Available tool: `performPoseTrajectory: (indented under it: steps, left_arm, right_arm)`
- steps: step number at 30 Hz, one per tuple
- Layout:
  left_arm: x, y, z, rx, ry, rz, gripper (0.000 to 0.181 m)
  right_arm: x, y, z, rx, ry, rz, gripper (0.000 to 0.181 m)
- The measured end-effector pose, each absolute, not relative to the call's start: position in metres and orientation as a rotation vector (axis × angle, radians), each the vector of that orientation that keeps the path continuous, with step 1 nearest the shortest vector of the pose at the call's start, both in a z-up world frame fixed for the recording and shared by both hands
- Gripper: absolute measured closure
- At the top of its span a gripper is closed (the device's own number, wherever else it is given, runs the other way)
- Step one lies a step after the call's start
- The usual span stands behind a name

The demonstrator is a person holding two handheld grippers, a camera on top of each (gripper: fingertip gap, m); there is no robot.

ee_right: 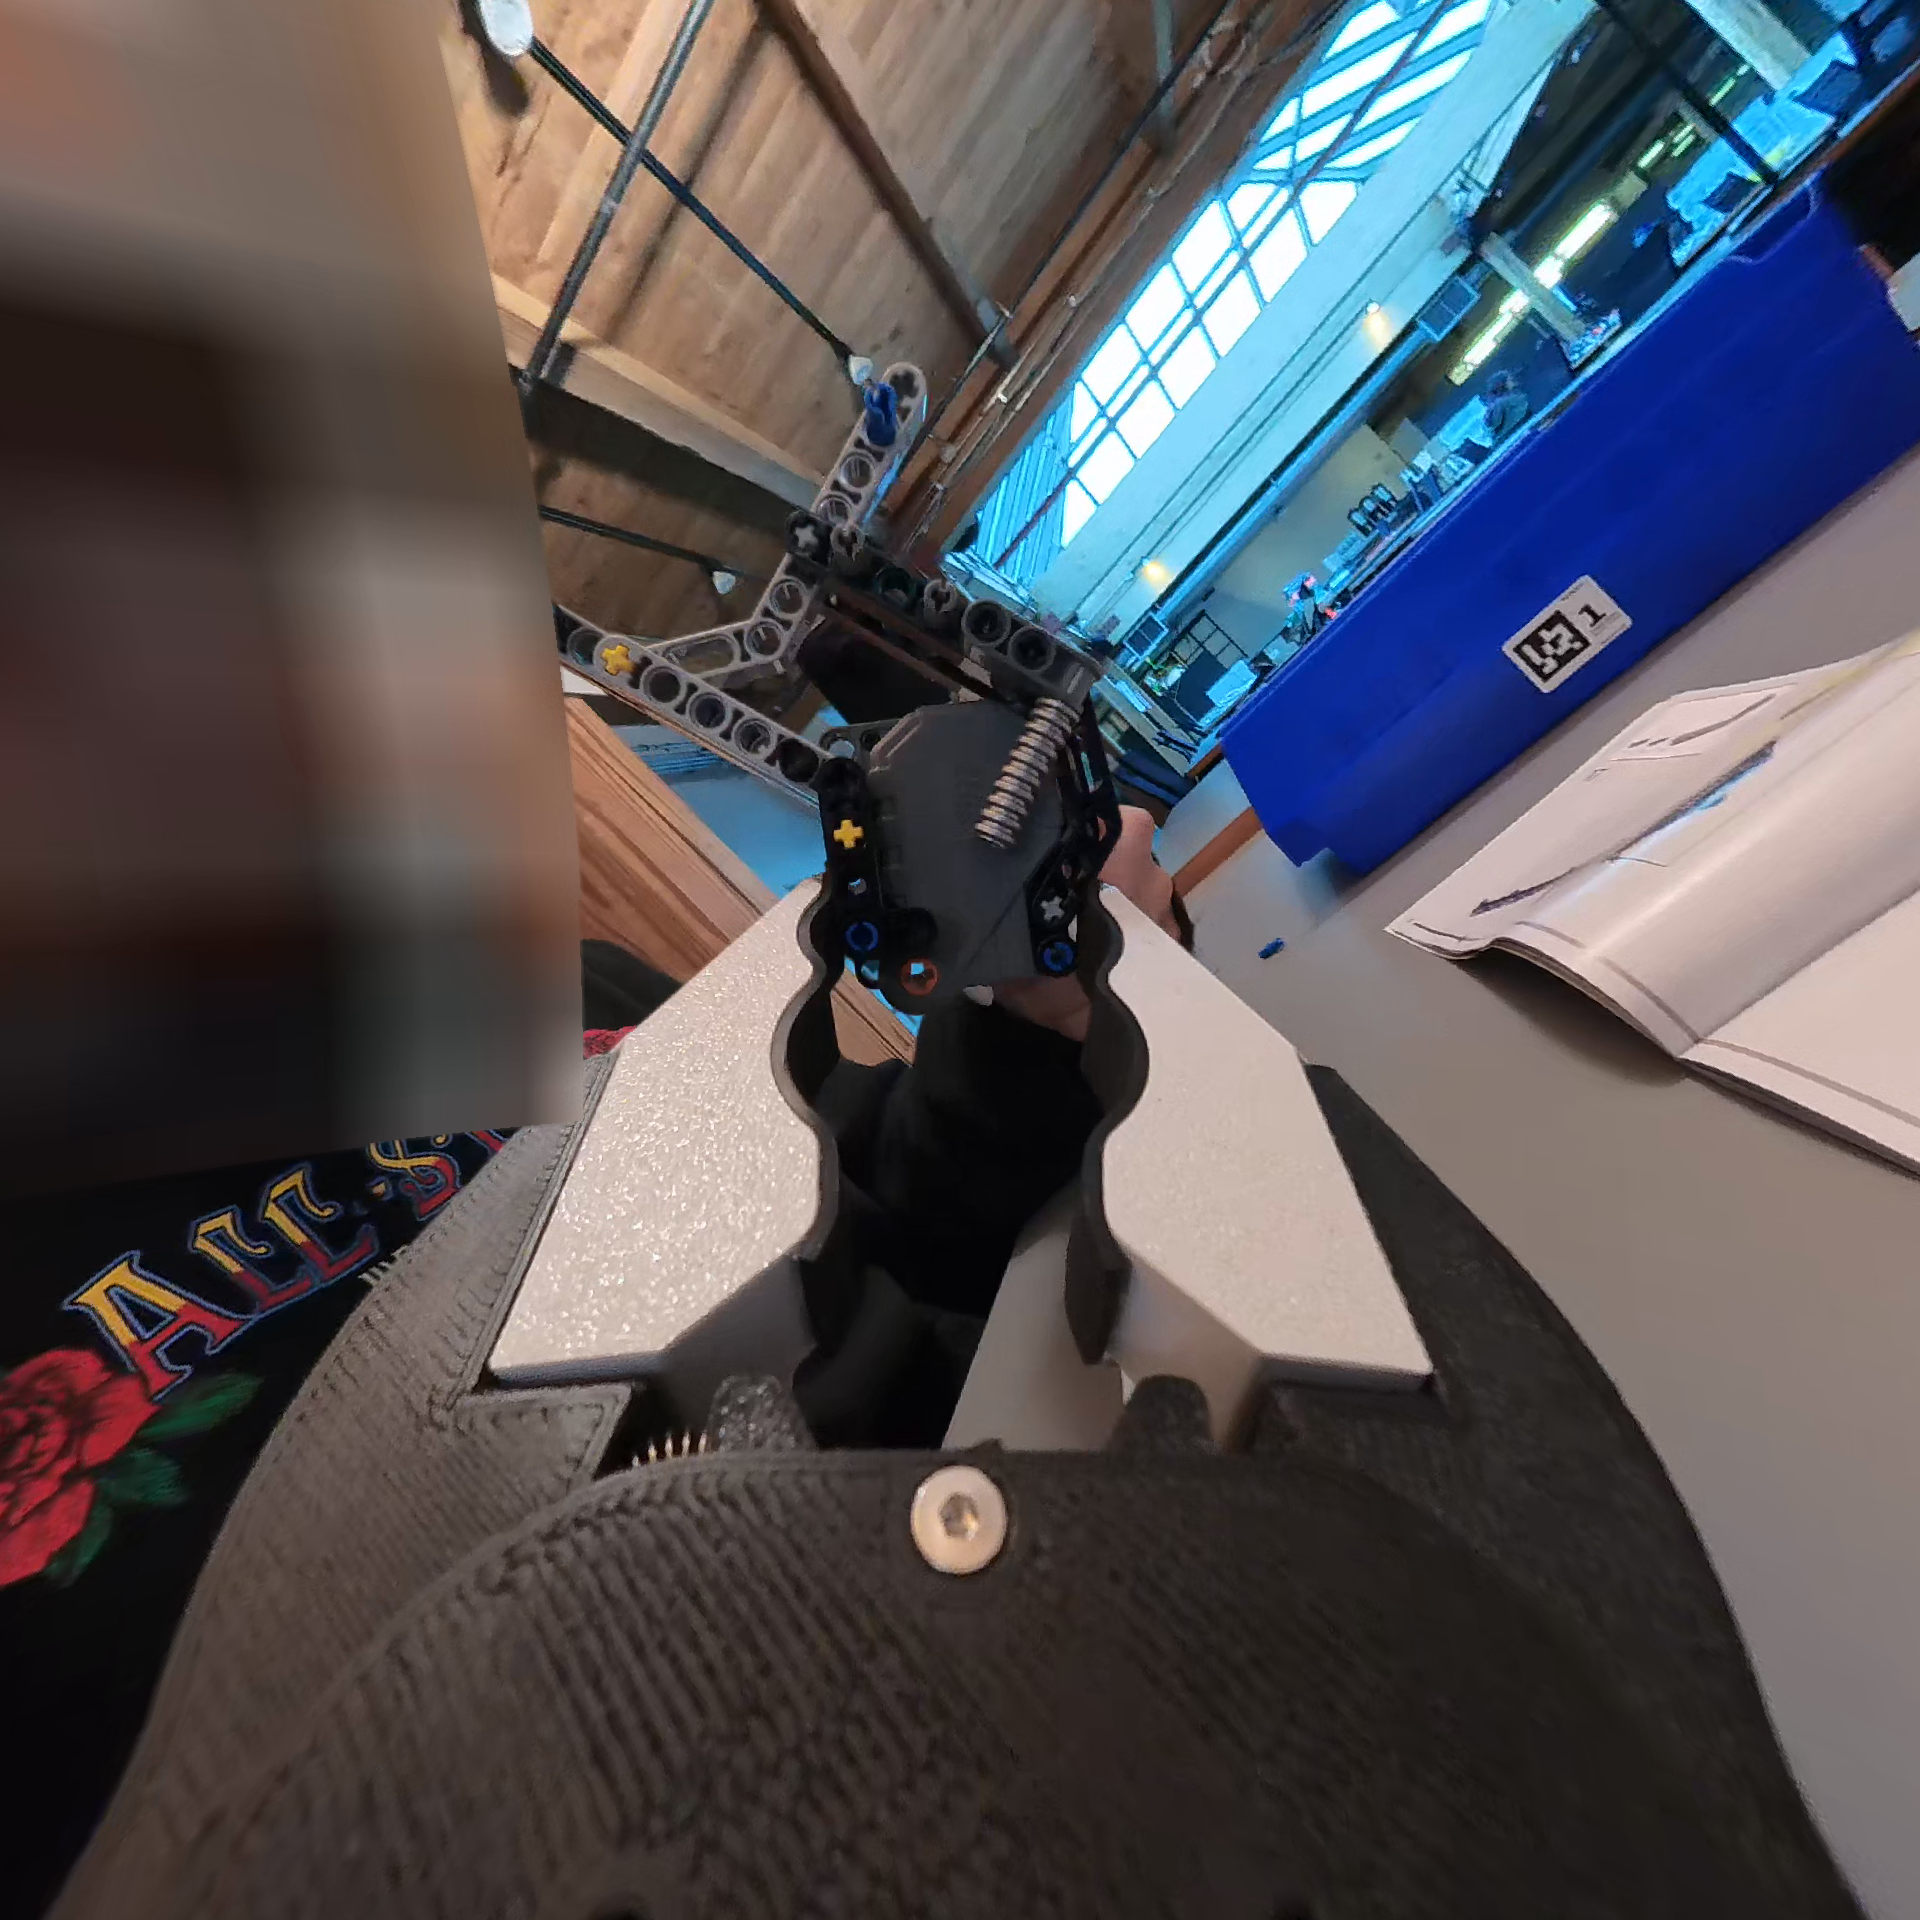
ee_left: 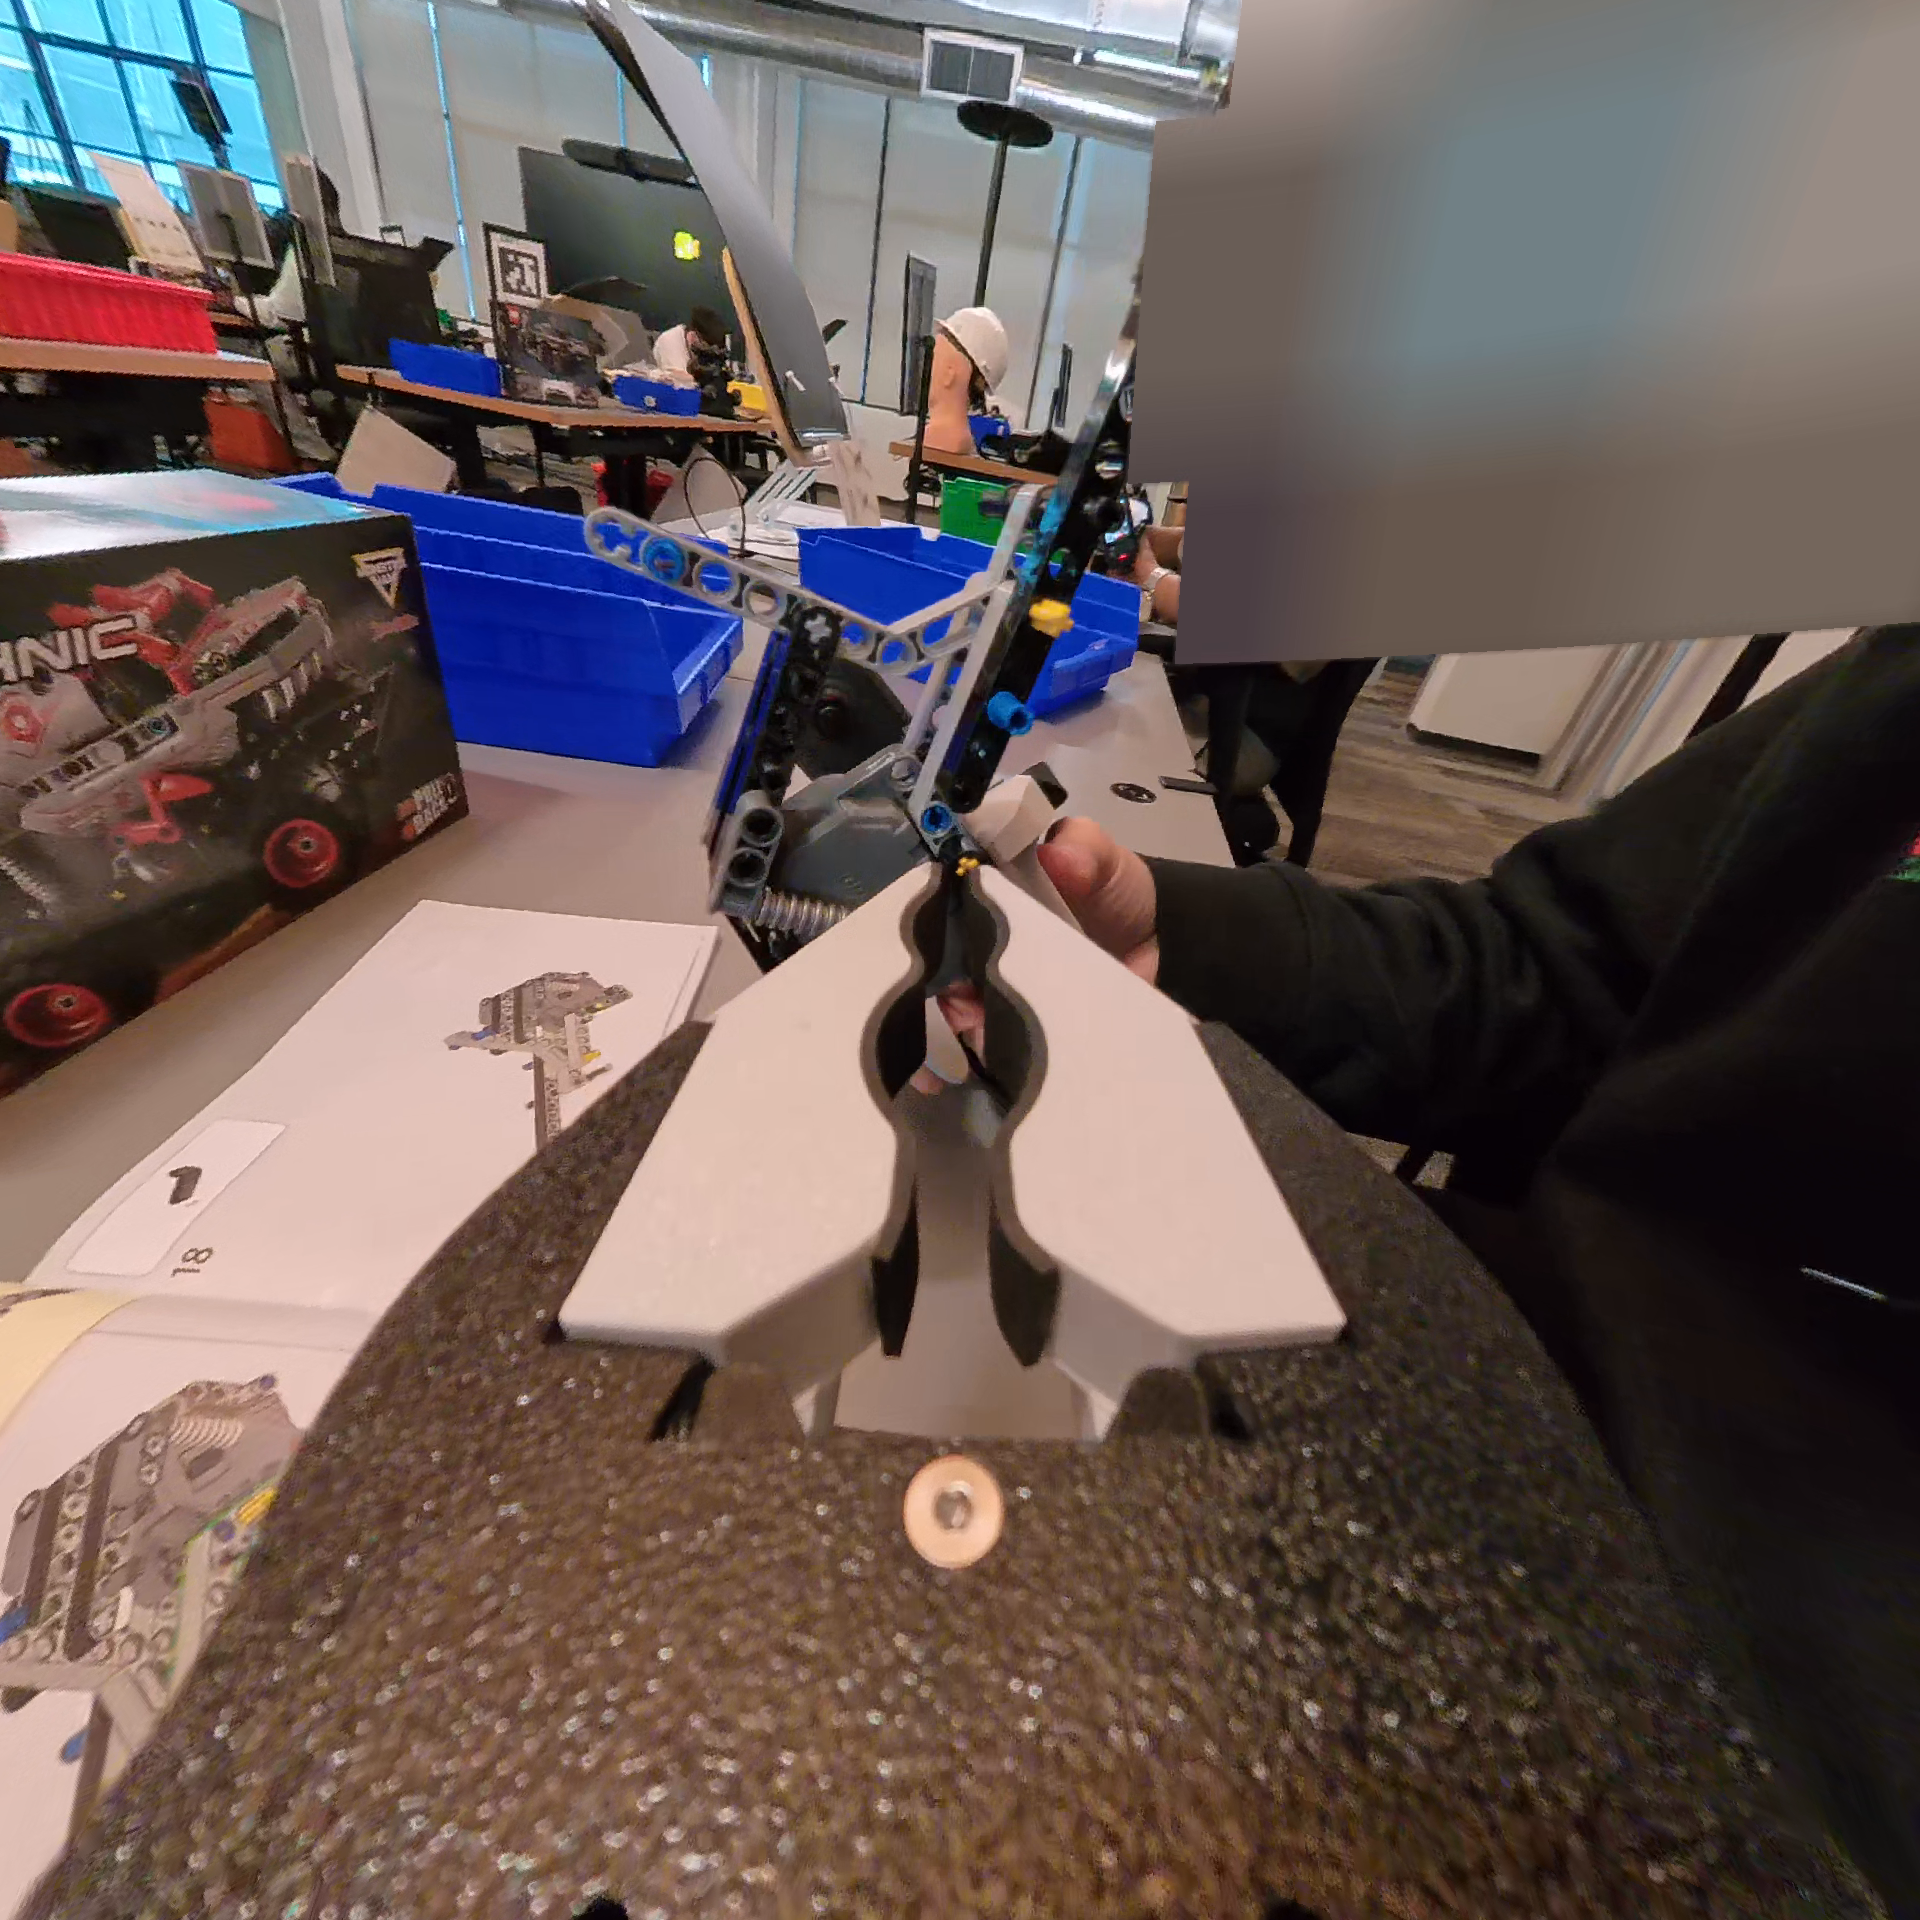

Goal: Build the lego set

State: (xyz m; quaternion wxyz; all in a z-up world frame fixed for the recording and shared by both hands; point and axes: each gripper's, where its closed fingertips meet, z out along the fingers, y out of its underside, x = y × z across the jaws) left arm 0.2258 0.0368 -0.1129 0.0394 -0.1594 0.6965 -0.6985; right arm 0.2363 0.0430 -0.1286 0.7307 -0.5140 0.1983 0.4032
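Note:
A half-built Lego assembly (ee_left: 831, 821) of grey and black beams, a dark grey block and a metal spring is held up above the table. My right gripper (ee_right: 961, 956) is shut on its lower end (ee_right: 956, 831), one finger on each side. One of its white fingers (ee_left: 1023, 821) shows in the left wrist view, with a hand in a black sleeve (ee_left: 1101, 904) behind it. My left gripper (ee_left: 954, 883) is shut on a small black piece (ee_left: 951, 940). Its tips touch the bottom end of the assembly's black beam.
An open instruction booklet (ee_left: 416, 1039) lies on the grey table (ee_left: 582, 821); it also shows in the right wrist view (ee_right: 1714, 914). The set's box (ee_left: 208, 707) stands at the left. Blue bins (ee_left: 561, 623) stand behind. A small blue piece (ee_right: 1270, 948) lies on the table. Only a small space, under 4 cm, lies between the two pairs of fingers.

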Motion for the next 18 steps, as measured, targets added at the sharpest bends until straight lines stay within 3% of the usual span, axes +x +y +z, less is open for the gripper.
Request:
performPoseTrajectory:
  steps: [18]
  left_arm:
    - [0.2268, 0.0398, -0.1136, -0.469, 2.131, -2.102, 0.179]
  right_arm:
    - [0.2355, 0.0442, -0.1294, -1.142, 0.435, 0.885, 0.138]
